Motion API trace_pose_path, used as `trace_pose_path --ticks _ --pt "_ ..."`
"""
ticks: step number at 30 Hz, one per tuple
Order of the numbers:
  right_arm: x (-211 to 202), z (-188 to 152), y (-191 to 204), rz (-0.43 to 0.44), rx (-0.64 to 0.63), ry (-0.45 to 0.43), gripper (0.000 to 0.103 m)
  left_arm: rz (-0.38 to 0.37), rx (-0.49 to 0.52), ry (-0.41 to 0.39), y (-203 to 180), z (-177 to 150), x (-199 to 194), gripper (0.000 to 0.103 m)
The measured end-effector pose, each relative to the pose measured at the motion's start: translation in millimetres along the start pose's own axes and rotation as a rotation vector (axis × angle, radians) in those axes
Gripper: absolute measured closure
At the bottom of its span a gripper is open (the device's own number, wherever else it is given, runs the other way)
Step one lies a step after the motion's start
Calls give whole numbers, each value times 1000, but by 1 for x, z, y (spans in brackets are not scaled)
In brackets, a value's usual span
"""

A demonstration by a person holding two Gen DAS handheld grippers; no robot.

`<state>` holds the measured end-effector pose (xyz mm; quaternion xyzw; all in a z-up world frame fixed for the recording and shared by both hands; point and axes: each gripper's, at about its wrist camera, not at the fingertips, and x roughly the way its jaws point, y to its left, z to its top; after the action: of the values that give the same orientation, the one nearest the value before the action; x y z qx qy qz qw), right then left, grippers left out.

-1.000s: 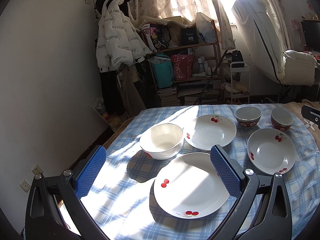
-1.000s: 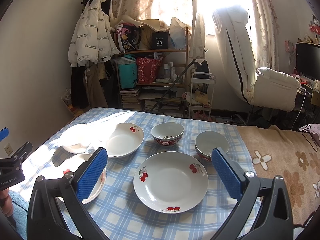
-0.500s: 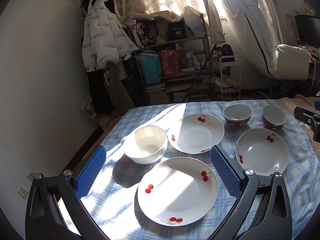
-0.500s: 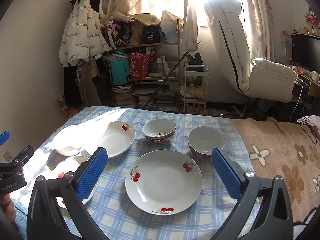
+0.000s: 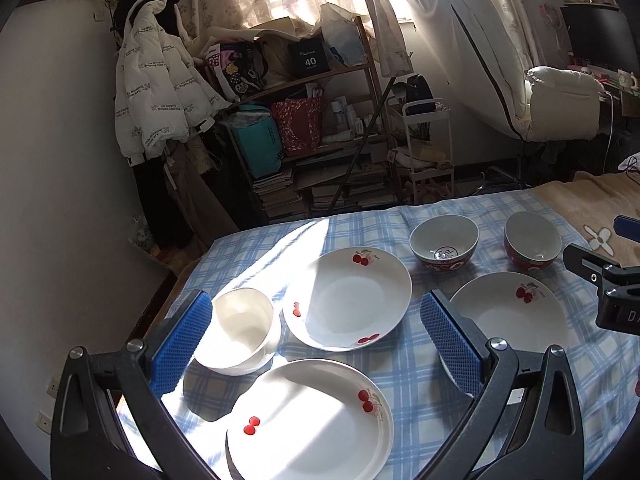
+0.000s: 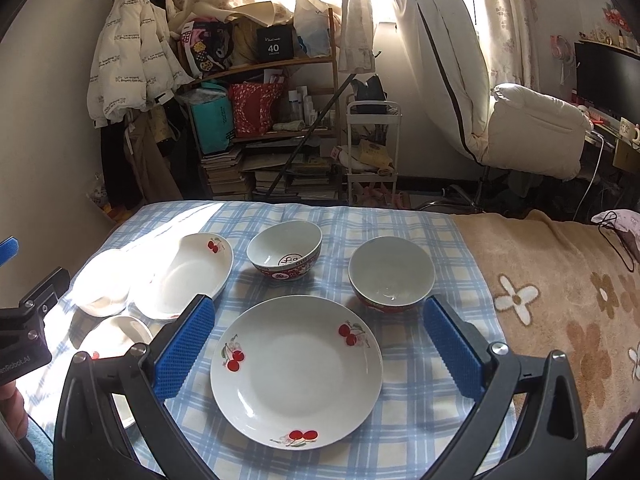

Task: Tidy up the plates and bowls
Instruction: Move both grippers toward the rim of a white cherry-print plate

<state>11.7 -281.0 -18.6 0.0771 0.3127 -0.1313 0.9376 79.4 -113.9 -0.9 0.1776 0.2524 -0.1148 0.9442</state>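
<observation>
both pairs of jaws stand wide apart and grip nothing. we hold our left gripper (image 5: 316, 338) above the near-left part of the table, its blue pads (image 5: 182, 342) framing the dishes below. between them, nearest us, lies a cherry-printed plate (image 5: 308, 420) in bright sun. just beyond it, to the left, sits a plain white bowl (image 5: 240, 330), close beside the left pad in this view. right of that bowl a second cherry plate (image 5: 348, 298) lies flat on the blue checked tablecloth (image 5: 256, 248).

our right gripper (image 6: 320, 346) hovers over a third cherry plate (image 6: 296, 366), which lies centred between its blue pads (image 6: 454, 348) and does not touch them. behind this plate stand two red-sided bowls, both upright: one with a printed mark inside (image 6: 285, 250) to the left, the other (image 6: 391, 274) to the right, near the right pad. the two bowls stand apart from each other, and the right-hand one sits just beside the plate's far rim.

right of the checked cloth a tan flowered blanket (image 6: 560, 288) covers the rest of the surface. beyond the table we see a crowded wooden shelf (image 6: 264, 120), a white puffer jacket (image 6: 128, 48) hanging on the wall, and a reclined white chair (image 6: 512, 120) by the sunlit curtains.
</observation>
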Motion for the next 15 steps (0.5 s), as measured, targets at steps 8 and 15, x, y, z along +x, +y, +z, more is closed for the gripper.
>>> trace_pose_path --ticks 8,15 --pt "34 4 -19 -10 -11 77 0 -77 53 83 -38 10 44 1" --pt "64 -4 -40 -18 26 150 0 -122 78 169 -61 0 79 1"
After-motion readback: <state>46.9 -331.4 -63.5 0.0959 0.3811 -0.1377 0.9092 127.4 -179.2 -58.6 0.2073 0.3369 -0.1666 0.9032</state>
